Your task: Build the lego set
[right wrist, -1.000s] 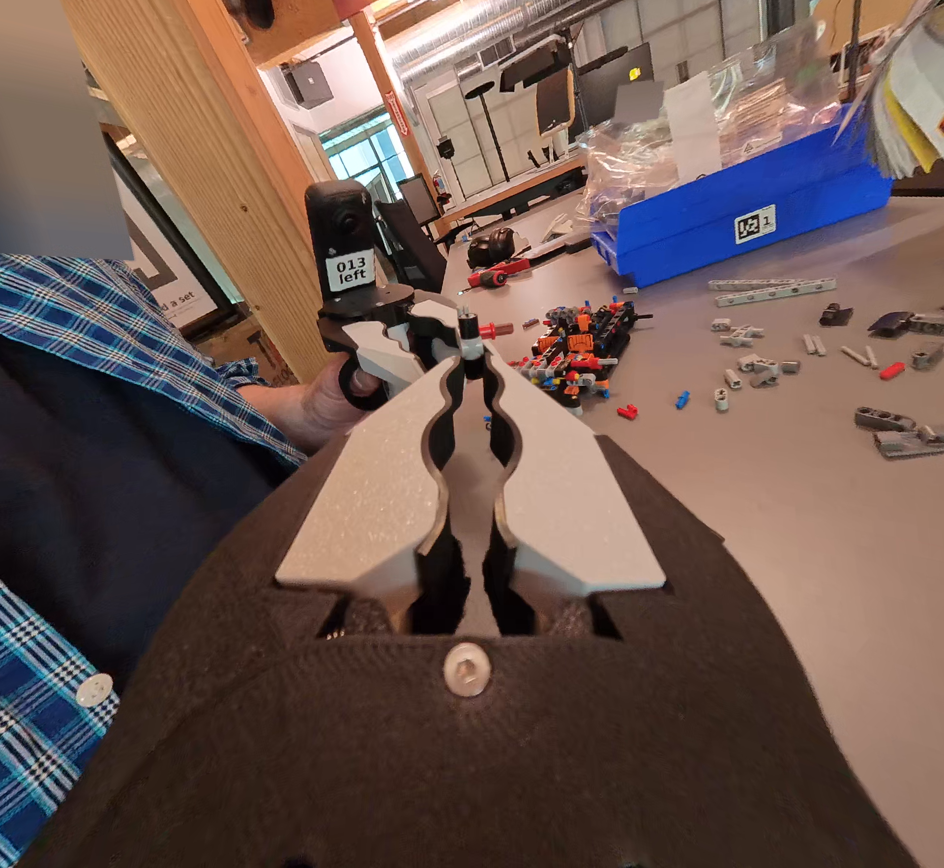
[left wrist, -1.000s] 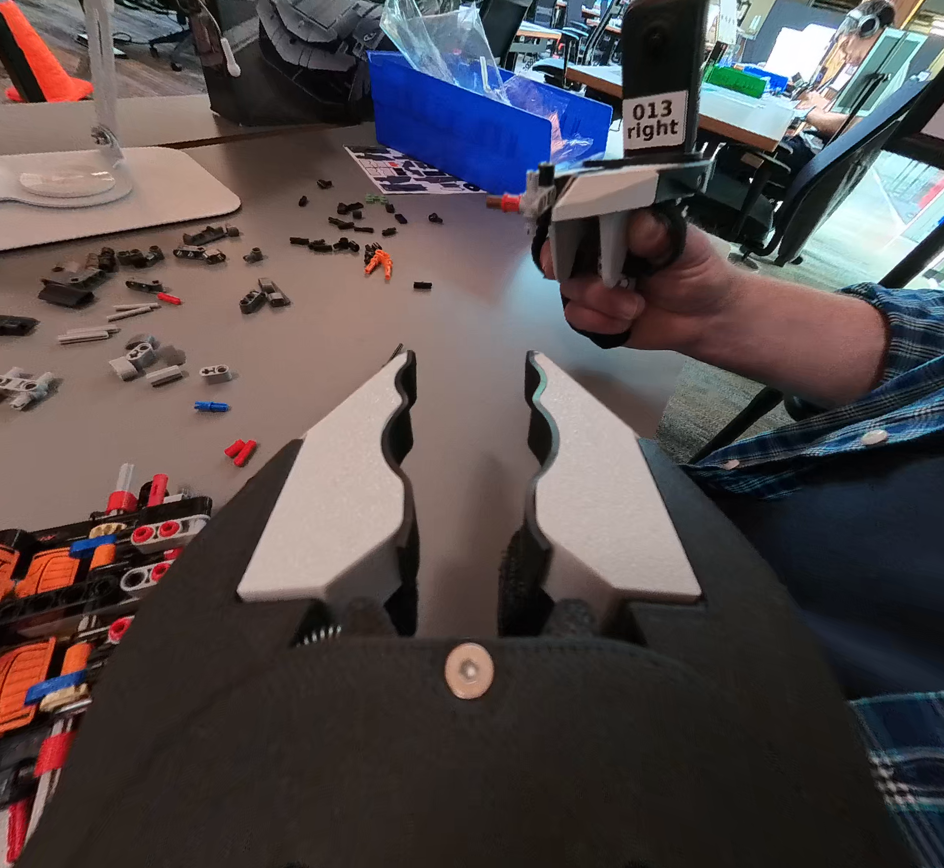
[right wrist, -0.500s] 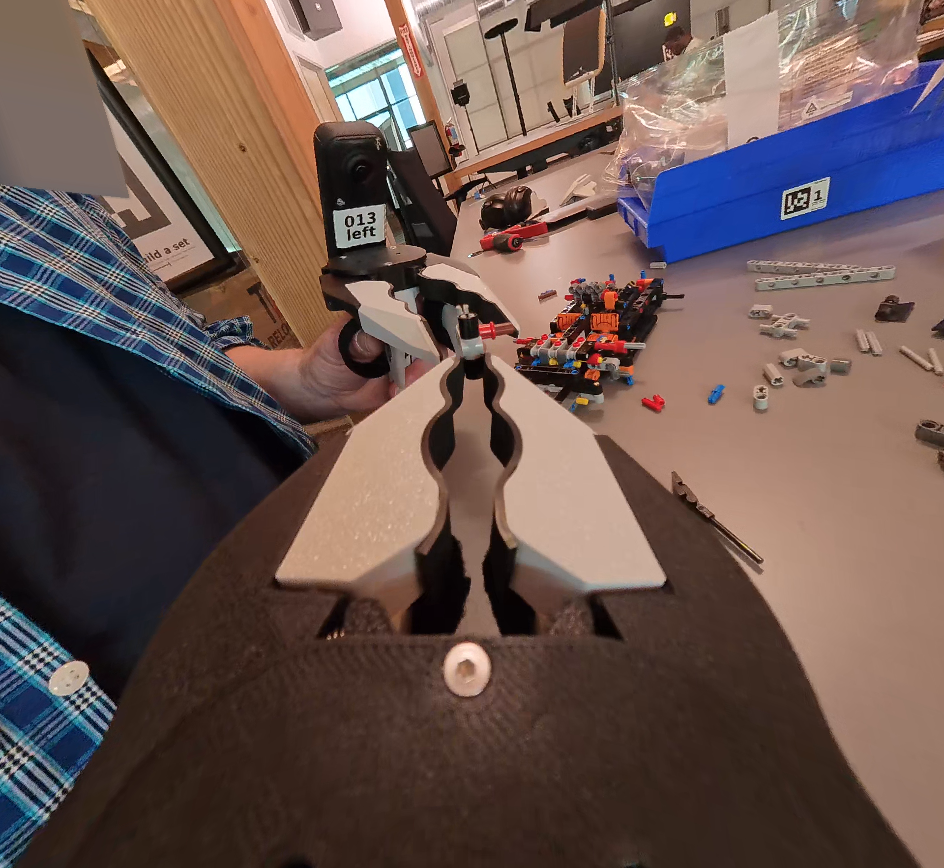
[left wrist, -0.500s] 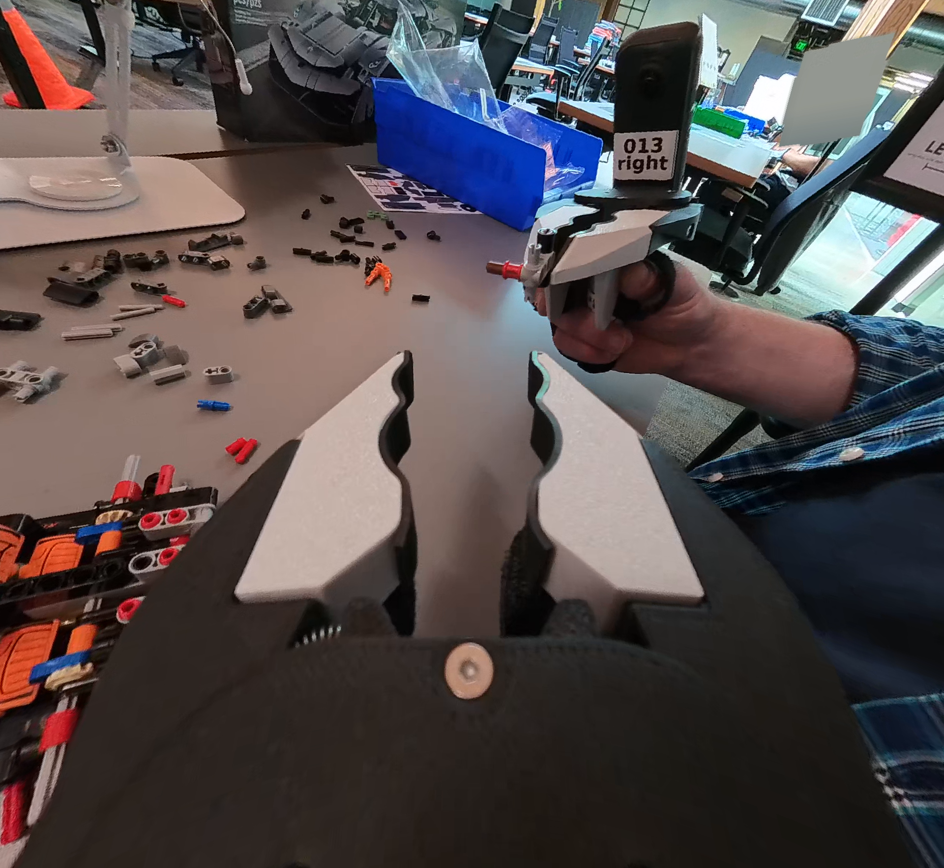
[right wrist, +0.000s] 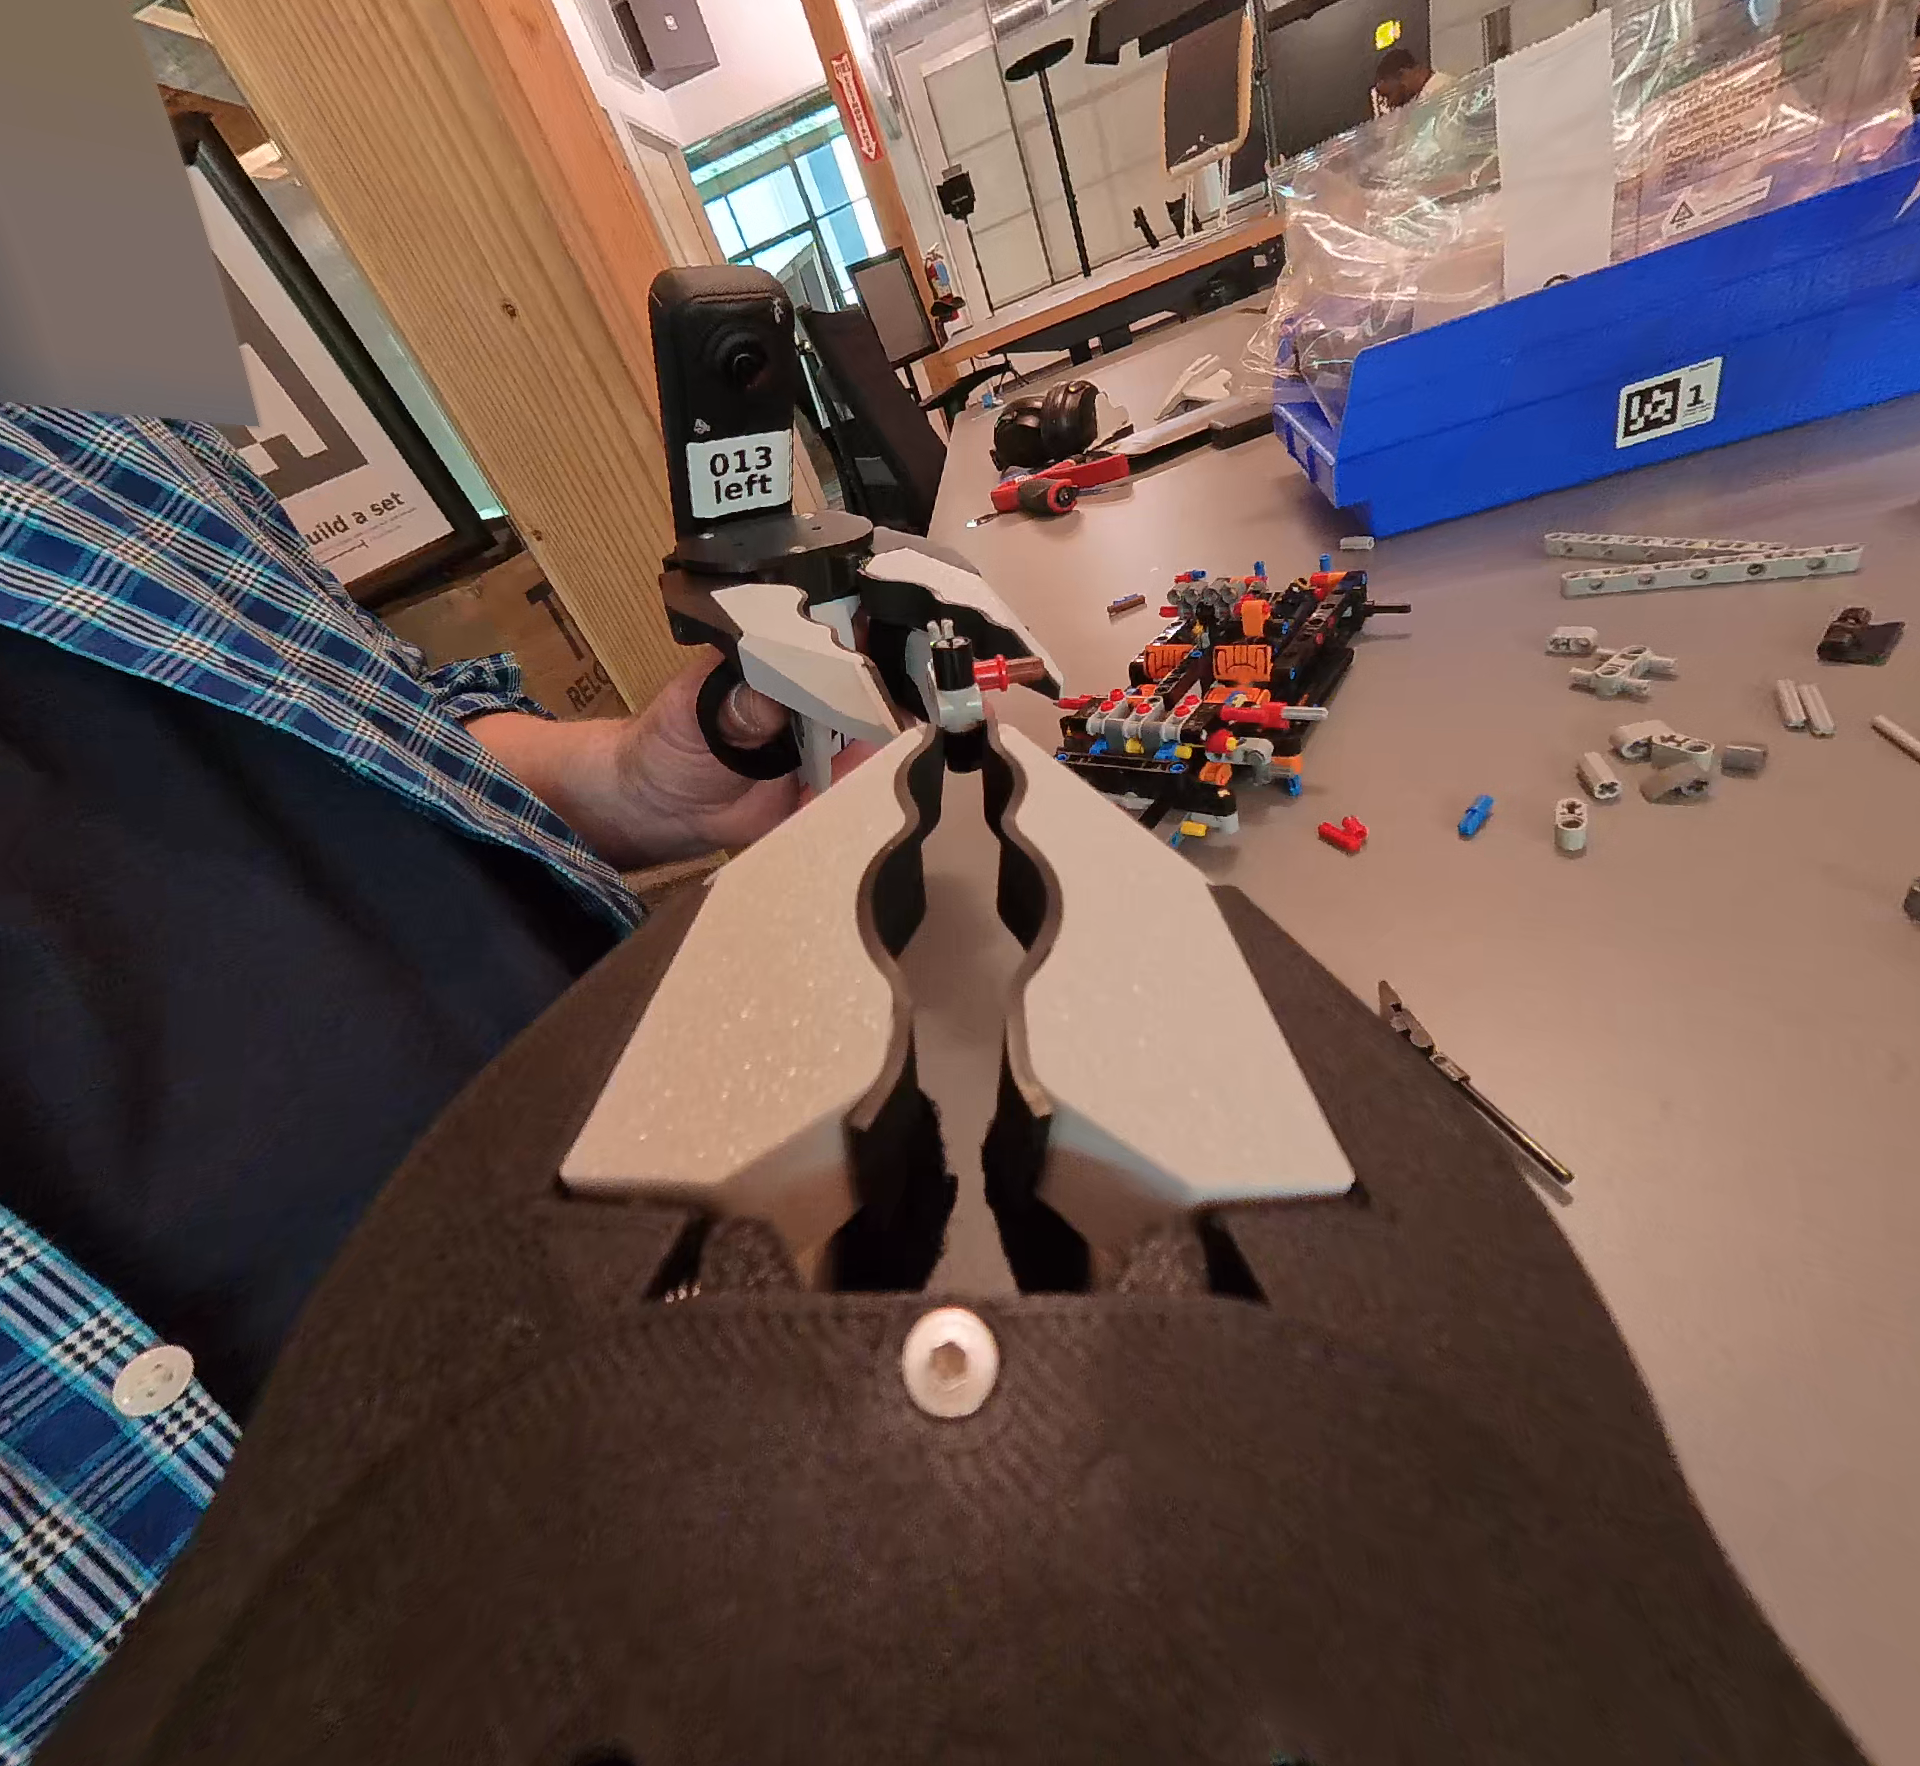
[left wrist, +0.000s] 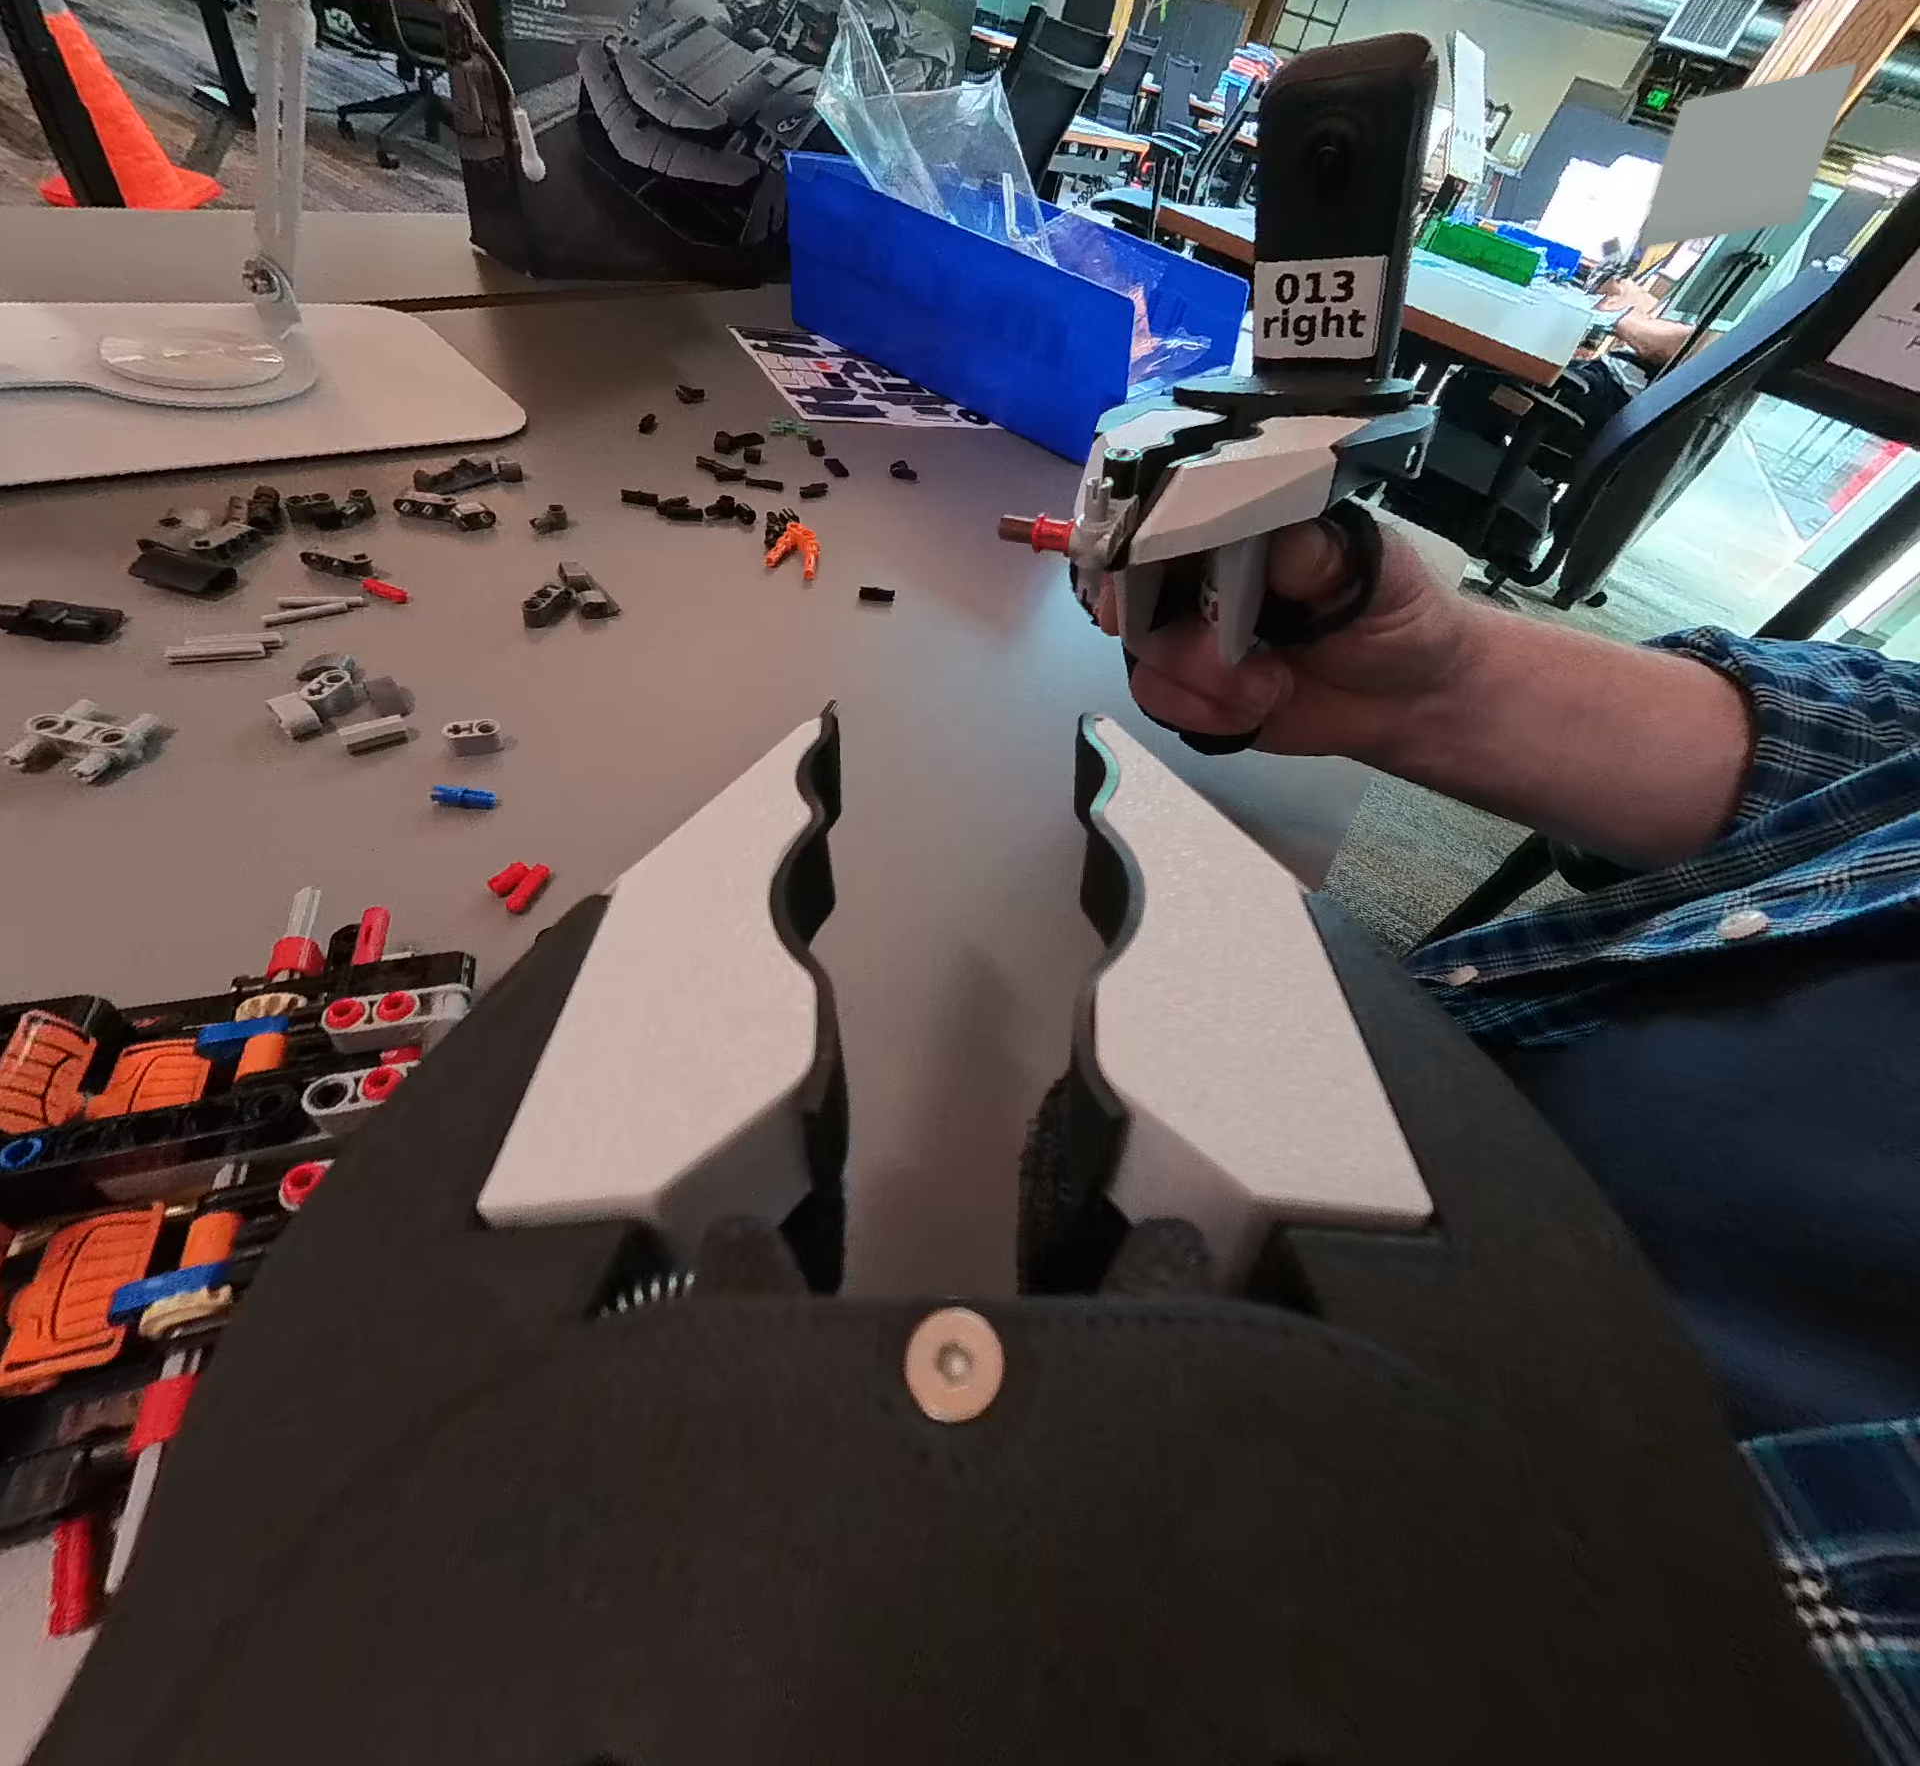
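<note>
- The grey table [left wrist: 935, 636] carries the whole job: a blue bin [left wrist: 966, 334] with clear bags at the far side, the set's dark box [left wrist: 717, 54] behind it, a sticker sheet [left wrist: 842, 386] in front, and a thin dark rod [right wrist: 1475, 1082] lying alone near the right tool
- The half-built chassis [right wrist: 1216, 688], black with orange and red parts, sits on the table well apart from both tools; in the left wrist view its end [left wrist: 156, 1103] lies just beside that tool's left flank
- Loose grey, black, red and blue pieces [left wrist: 343, 698] are scattered between the chassis and the bin
- The left gripper [left wrist: 956, 750] stands wide open over bare table and holds nothing
- The right gripper [right wrist: 961, 740] is pinched closed on a small sub-assembly [right wrist: 961, 677]: a grey connector with a black part and a red axle pin jutting sideways; the other camera shows the same piece [left wrist: 1081, 532] at its tips
- Change over the last second: the right tool has dropped from high in the left camera's view to lower and nearer, with its held piece now turned more toward the left tool, while the left tool has barely shifted and its gap is unchanged
- My reading: the two tools are being brought together in mid-air, either to hand the piece across or to re-grip it, before it goes onto the chassis; the mating itself is not yet begun
- The small grip on that connector looks easy to twist if the open tool nudges the pin
</note>
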### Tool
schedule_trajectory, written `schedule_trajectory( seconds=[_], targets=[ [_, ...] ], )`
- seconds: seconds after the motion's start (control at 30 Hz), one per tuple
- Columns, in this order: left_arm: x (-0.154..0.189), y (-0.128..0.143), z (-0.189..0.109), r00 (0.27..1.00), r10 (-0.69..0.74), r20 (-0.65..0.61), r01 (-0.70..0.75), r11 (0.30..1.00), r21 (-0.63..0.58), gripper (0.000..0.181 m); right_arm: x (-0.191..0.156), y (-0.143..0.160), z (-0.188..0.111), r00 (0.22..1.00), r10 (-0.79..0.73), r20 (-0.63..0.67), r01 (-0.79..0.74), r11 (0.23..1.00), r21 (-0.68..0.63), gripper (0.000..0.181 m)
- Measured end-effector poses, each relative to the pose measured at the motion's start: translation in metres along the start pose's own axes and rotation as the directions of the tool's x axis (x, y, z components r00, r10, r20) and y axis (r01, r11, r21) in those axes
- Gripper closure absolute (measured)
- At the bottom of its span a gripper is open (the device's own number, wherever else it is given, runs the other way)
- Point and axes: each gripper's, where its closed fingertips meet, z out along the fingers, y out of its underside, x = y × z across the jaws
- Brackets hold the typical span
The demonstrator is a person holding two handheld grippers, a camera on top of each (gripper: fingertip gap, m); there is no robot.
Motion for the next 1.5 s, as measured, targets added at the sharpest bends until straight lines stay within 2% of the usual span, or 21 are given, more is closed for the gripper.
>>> schedule_trajectory(
  seconds=[0.27,0.67,1.5],
  targets=[
    [-0.002,0.001,-0.003,1.000,0.000,0.009,0.000,1.000,0.002,0.137,0.009,-0.008,-0.005,1.000,0.004,-0.030,-0.004,1.000,0.023,0.177],
    [-0.001,0.003,-0.009,1.000,0.005,0.024,-0.005,1.000,0.000,0.137,0.054,-0.029,-0.052,0.987,0.115,-0.110,-0.097,0.983,0.158,0.178],
    [-0.008,0.006,-0.025,0.997,0.011,0.075,-0.011,1.000,0.001,0.137,0.047,-0.031,-0.029,0.995,0.100,-0.015,-0.097,0.987,0.130,0.177]
  ],
)
